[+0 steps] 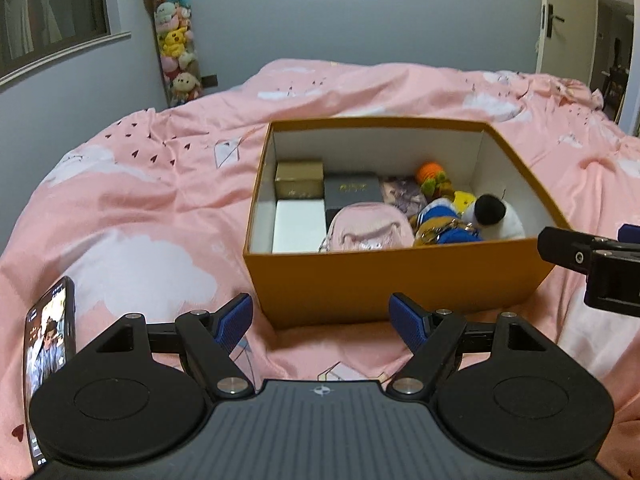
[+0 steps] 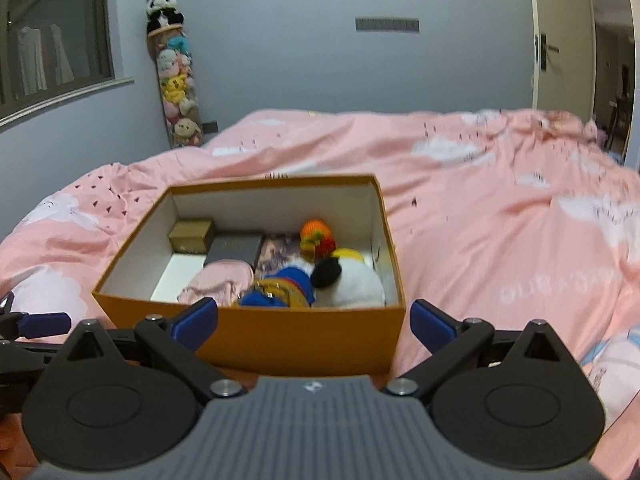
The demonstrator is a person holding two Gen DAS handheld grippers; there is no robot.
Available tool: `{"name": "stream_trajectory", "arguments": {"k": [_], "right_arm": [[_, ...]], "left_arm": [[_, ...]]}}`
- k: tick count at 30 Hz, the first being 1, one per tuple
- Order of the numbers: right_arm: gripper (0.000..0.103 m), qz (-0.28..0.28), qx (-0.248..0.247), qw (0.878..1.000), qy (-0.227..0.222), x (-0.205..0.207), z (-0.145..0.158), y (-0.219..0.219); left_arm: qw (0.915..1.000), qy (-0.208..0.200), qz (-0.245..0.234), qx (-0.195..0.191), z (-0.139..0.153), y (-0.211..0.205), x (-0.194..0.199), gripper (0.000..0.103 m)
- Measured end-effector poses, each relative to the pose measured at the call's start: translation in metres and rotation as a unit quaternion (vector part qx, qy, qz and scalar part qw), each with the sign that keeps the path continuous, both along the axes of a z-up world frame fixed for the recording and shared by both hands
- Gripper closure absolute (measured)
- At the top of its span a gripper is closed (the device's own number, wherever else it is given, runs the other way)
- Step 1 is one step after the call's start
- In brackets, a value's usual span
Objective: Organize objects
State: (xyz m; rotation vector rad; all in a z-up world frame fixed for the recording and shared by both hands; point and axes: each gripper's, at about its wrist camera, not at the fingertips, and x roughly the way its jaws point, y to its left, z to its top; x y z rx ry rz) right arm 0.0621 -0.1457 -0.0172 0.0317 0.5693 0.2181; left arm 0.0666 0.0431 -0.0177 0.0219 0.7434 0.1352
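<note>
An open orange box (image 1: 396, 280) (image 2: 304, 332) stands on the pink bed. Inside lie a gold box (image 1: 299, 178), a white box (image 1: 299, 226), a dark box (image 1: 352, 192), a pink pouch (image 1: 370, 230), an orange knitted toy (image 1: 430, 174) and a black-and-white plush (image 1: 498, 216) (image 2: 348, 280). My left gripper (image 1: 322, 322) is open and empty just in front of the box's near wall. My right gripper (image 2: 314, 326) is open and empty at the box's near right corner; it also shows at the right edge of the left wrist view (image 1: 580, 256).
A phone (image 1: 48, 344) with a lit screen lies on the bed at the left. The pink duvet (image 2: 500, 208) spreads to the right and behind. A tall holder of plush toys (image 1: 176, 40) stands against the far wall. A door (image 1: 568, 20) is at the back right.
</note>
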Motion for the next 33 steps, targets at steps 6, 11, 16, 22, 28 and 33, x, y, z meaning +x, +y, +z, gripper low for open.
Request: {"name": "stream_trajectory", "arguments": {"k": [6,11,16,22,28,33], "right_arm": [[0.001,-0.001,-0.003,1.000,0.030,0.005,-0.010,0.002],[0.001,-0.002,-0.001,0.999,0.036,0.004,-0.012,0.001],[0.001,-0.002,-0.001,0.999,0.036,0.004,-0.012,0.001],[0.001,-0.001,0.000,0.999,0.036,0.004,-0.013,0.001],[0.001,-0.001,-0.001,0.999,0.037,0.004,-0.013,0.002],[0.001,0.000,-0.003,0.999,0.037,0.004,-0.012,0.003]], "left_arm": [[0.9999,0.014,0.001,-0.003,-0.003,0.000,0.001,0.013],[0.9998,0.021,-0.001,-0.005,-0.005,0.000,0.002,0.013],[0.9998,0.018,-0.006,0.000,-0.004,-0.003,0.001,0.013],[0.9998,0.017,-0.007,0.002,-0.005,-0.004,0.001,0.013],[0.9999,0.013,-0.010,0.002,-0.003,-0.005,0.001,0.013],[0.9999,0.011,-0.012,0.002,-0.003,-0.004,0.001,0.013]]}}
